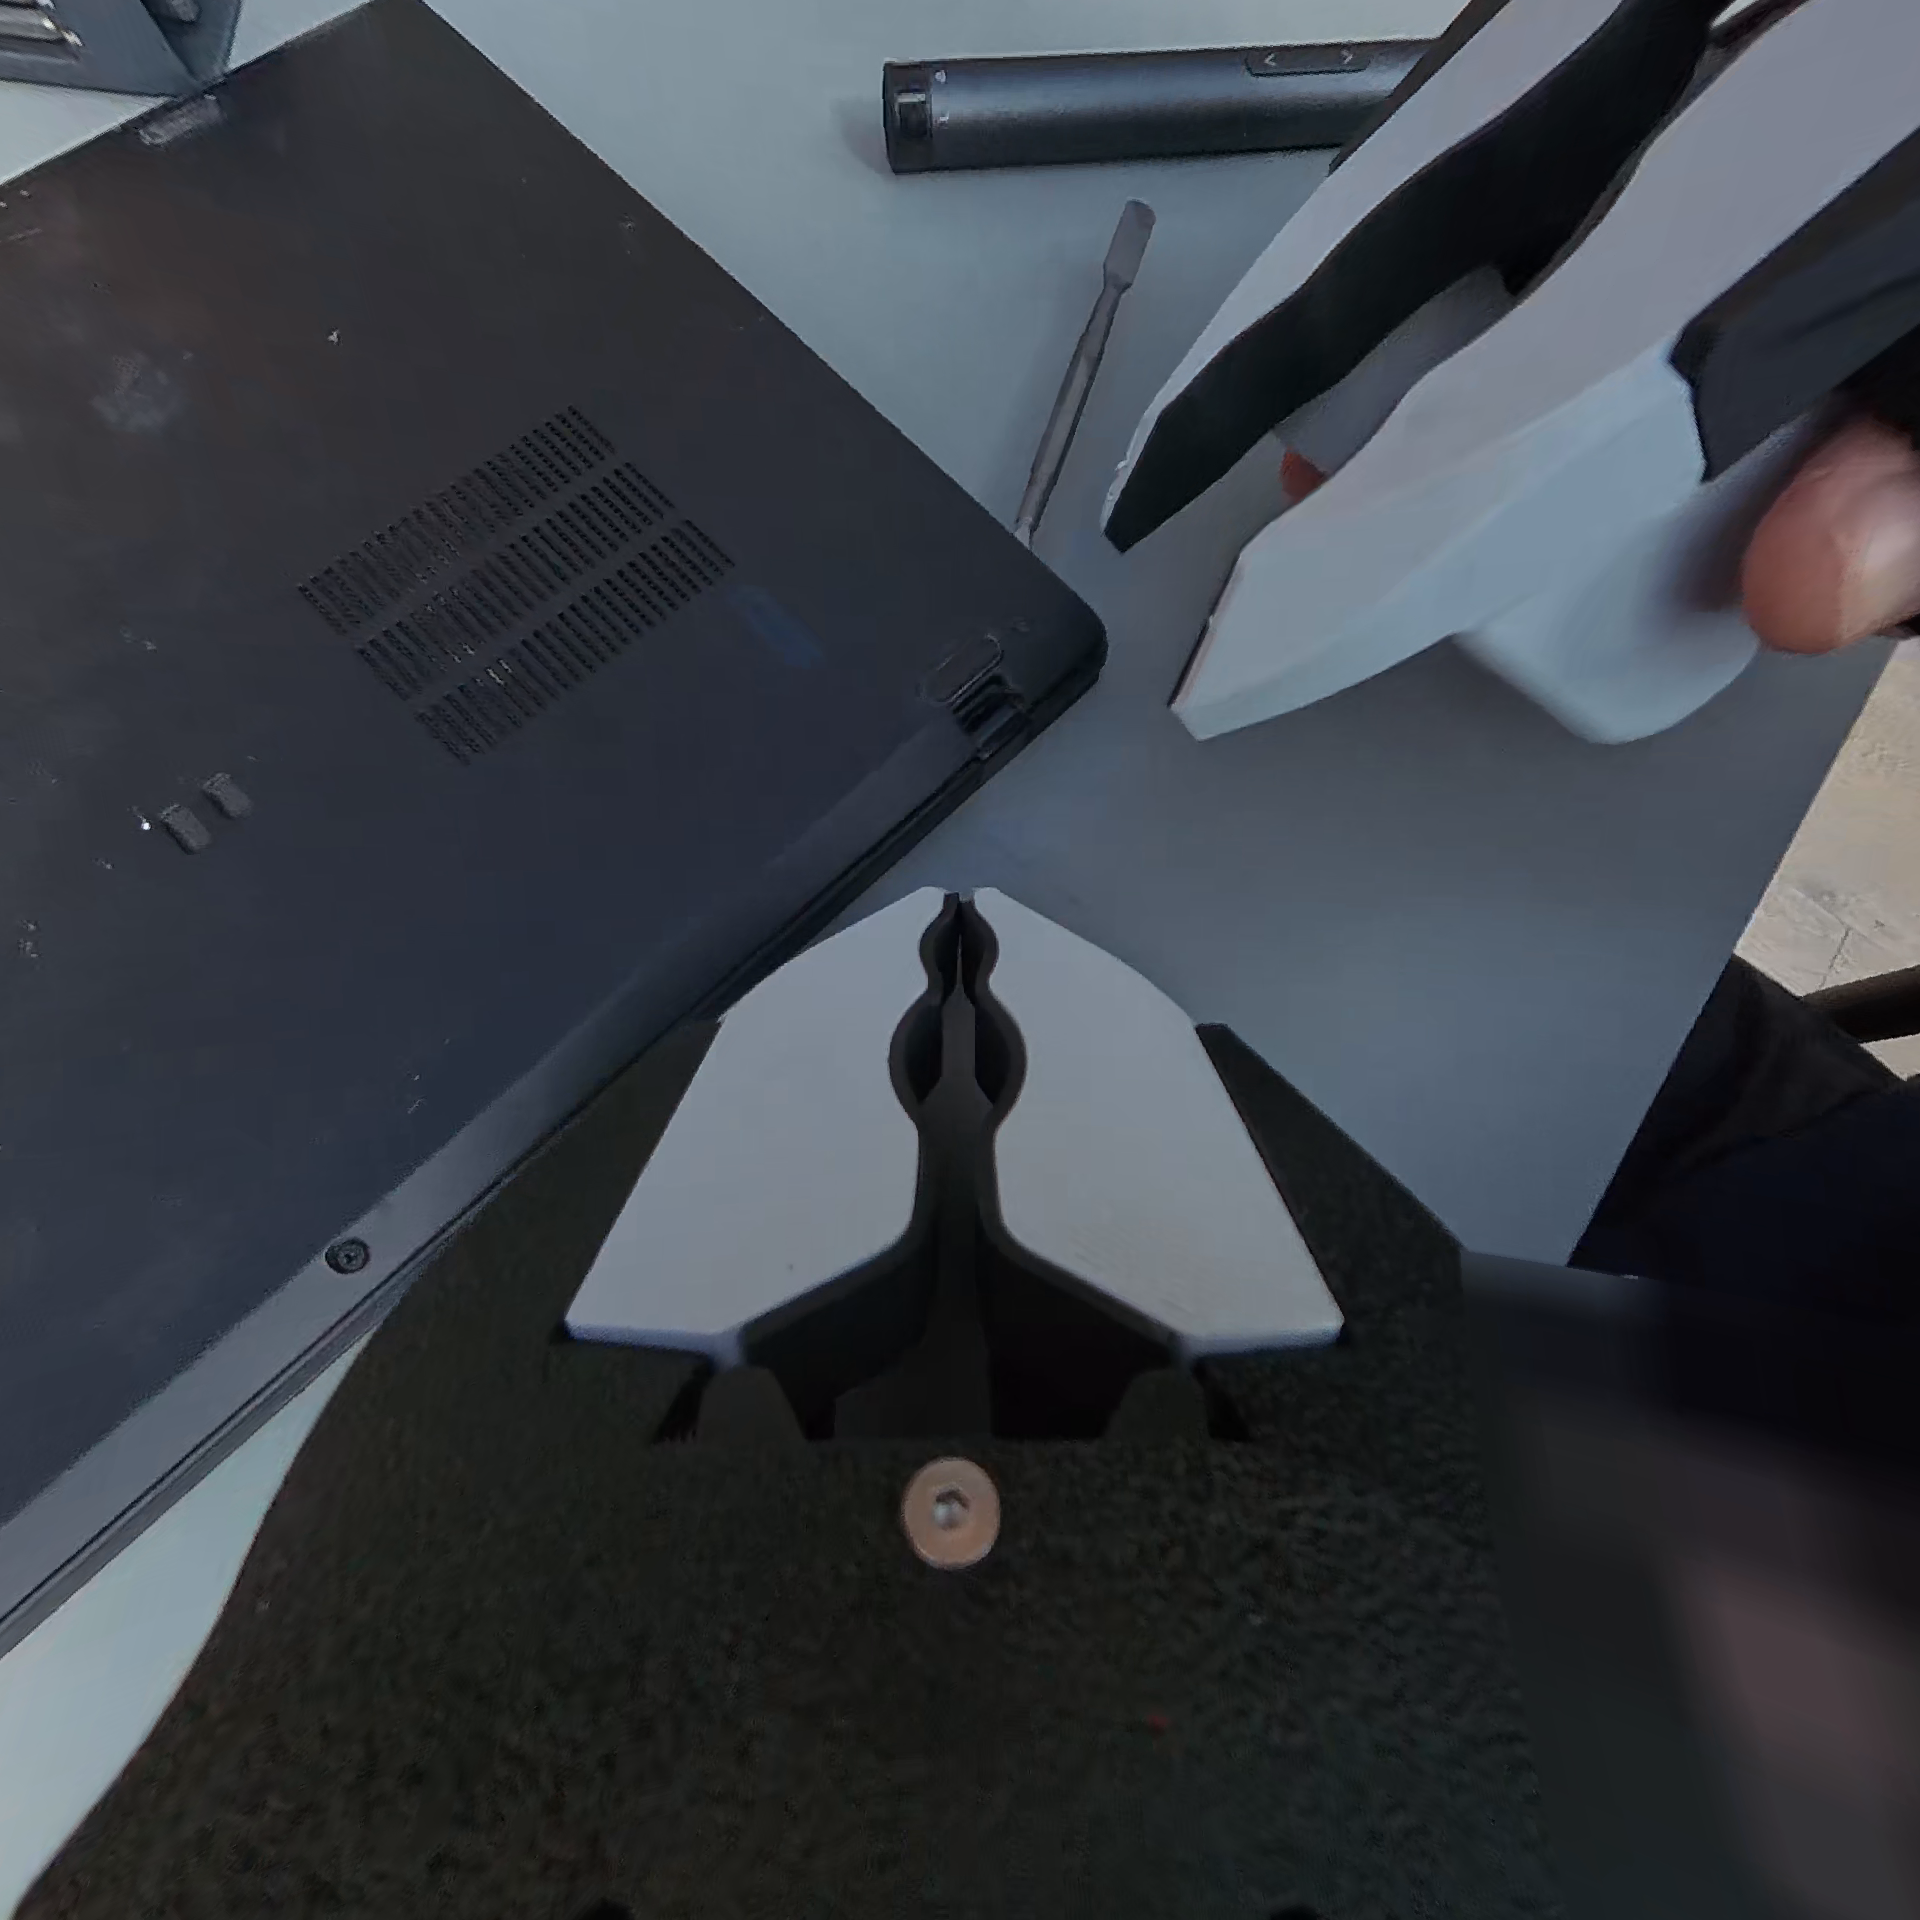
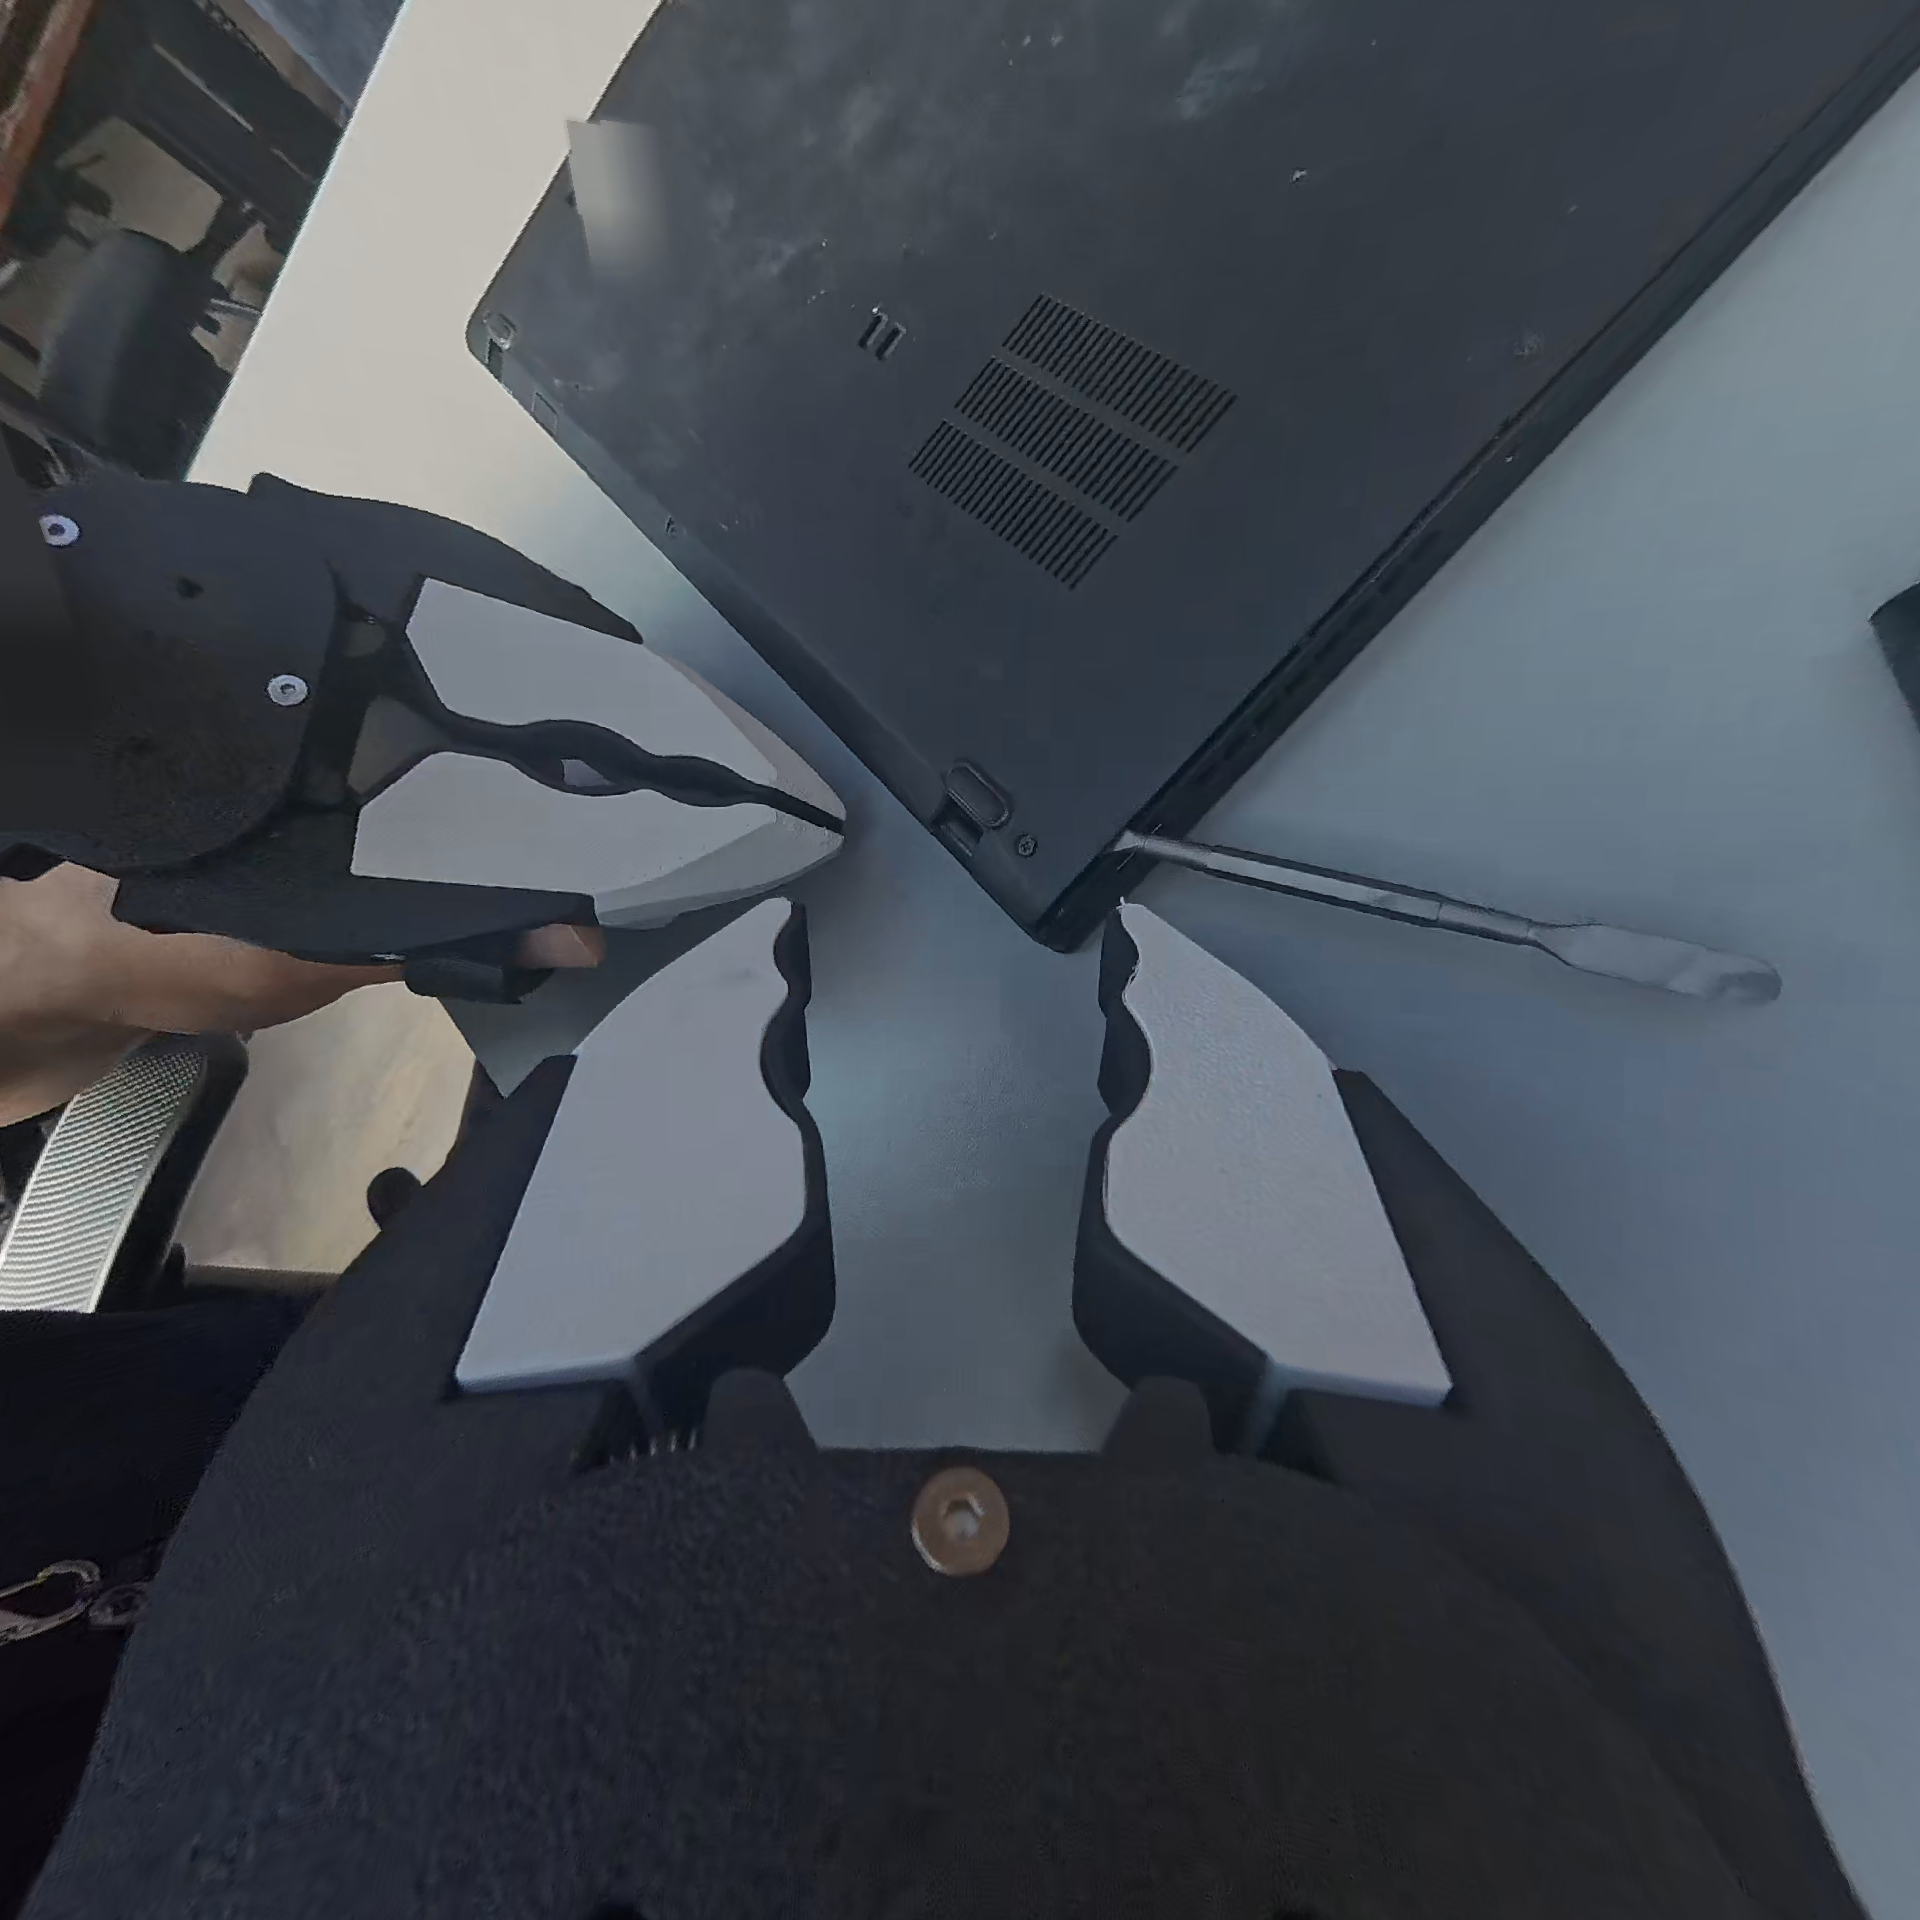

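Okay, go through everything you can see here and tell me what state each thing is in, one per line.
left gripper: shut, empty, beside the laptop's corner
right gripper: open, empty, at the laptop's corner
laptop: closed, lying bottom side up on the table
metal pry tool: lying flat, tip at the laptop's corner
dark cylindrical tool: lying on its side

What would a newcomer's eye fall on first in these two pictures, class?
A dark laptop lies bottom up on the pale table, filling the middle. A metal pry tool touches its near corner. The shut left claw and open right claw point at that corner.
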Demonstrator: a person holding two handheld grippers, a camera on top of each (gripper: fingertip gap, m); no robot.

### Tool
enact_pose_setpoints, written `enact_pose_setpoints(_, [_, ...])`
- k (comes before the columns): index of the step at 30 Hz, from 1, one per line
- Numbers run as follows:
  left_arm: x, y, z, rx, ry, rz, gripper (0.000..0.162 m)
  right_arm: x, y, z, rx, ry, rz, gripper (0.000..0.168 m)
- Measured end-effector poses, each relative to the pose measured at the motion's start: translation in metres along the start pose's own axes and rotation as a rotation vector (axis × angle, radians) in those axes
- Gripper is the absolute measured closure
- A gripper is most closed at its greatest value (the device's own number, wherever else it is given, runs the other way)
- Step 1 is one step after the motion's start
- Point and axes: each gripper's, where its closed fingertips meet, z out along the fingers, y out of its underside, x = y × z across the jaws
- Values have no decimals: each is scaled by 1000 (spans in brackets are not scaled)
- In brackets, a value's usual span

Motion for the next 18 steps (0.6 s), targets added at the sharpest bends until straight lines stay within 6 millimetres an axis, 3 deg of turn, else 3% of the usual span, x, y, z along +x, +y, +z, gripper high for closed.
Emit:
enact_pose_setpoints(6, [-3,-3,0,39,40,-123,162,-8,0,8,-48,-32,45,116])
enact_pose_setpoints(18, [0,-5,-2,82,40,-81,153,-5,-2,9,-56,-96,233,114])
